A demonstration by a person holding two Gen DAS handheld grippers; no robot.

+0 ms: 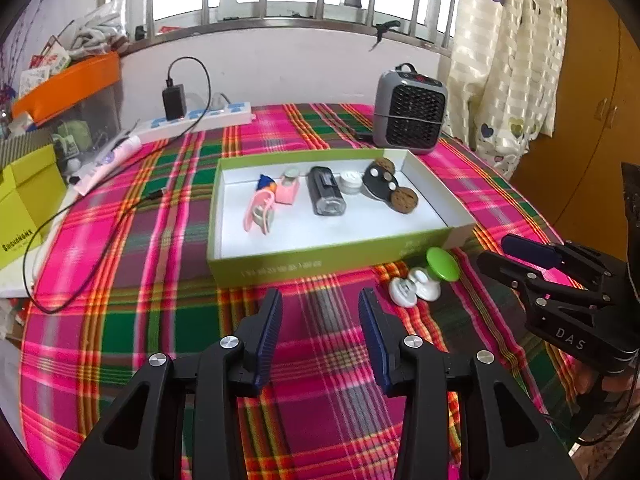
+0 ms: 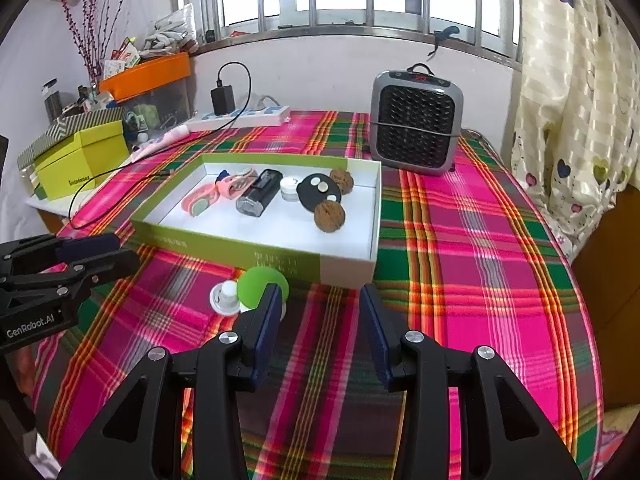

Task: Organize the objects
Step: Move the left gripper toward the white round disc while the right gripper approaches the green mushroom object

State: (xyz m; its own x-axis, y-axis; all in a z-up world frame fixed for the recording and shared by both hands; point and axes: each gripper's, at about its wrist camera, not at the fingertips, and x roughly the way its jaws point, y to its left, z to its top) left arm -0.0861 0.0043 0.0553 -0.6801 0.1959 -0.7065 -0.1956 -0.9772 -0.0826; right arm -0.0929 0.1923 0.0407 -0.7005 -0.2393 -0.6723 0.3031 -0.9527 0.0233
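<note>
Picking up the green-capped piece (image 1: pixel 442 263) looks like the step in hand, since it and the two small white pieces (image 1: pixel 414 288) beside it are the only task things outside the shallow green box (image 1: pixel 320 262); the rest already lie in a row on the box's white floor. They sit on the plaid tabletop (image 1: pixel 160 200), just beside the box's near wall, close to its right corner in the left wrist view. To do it well, the right tongs (image 2: pixel 320 320) should shift toward the green cap (image 2: pixel 262 286), which now peeks out just behind their left finger and is not between the pads, then come down with one pad on either side of it. Closing should be gentle, as a rounded, glossy dome on a white base may slip or tip, and the white pieces stand so near that they could be knocked. Both tongs are empty: the right ones stand partly open over bare cloth, and the left tongs (image 1: pixel 320 322) likewise gape with nothing between them.
</note>
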